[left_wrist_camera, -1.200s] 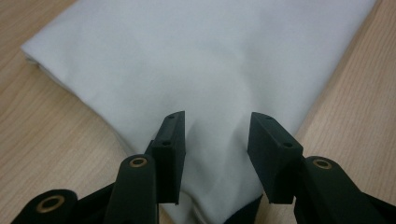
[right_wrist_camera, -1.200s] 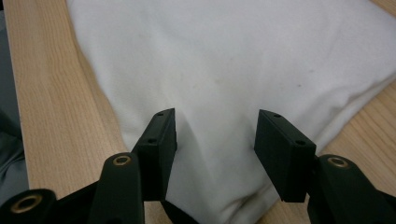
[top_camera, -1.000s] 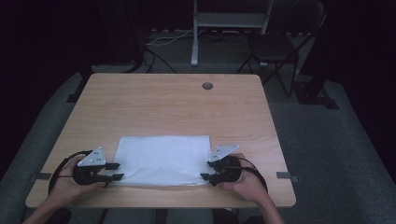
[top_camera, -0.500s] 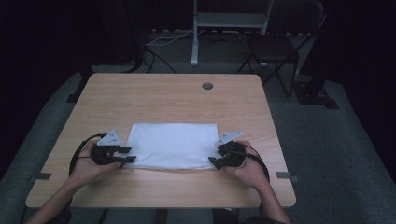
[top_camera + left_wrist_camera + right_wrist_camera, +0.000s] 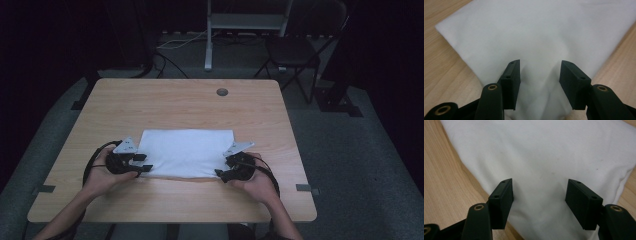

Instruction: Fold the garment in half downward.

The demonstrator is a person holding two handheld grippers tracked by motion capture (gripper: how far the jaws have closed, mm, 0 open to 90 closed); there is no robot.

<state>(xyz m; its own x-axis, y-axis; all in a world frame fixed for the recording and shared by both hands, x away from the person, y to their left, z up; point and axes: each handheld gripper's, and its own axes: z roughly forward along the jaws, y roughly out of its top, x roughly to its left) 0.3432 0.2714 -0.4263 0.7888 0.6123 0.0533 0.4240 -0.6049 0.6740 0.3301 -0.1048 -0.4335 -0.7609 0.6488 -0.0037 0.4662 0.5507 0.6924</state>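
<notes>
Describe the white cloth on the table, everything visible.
The white folded fabric cloth lies flat as a wide rectangle on the light wooden table, toward the near edge. It looks soft, matte and layered at its edges, with a few faint specks in the right gripper view. The left claw and right claw sit at its two near corners; their jaws have just been opening and now straddle the fabric, which puckers slightly between the left jaws, apparently released.

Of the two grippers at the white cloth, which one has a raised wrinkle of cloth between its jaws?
The left gripper: the white cloth bunches into a ridge between its open jaws. At the right gripper it lies flat.
</notes>
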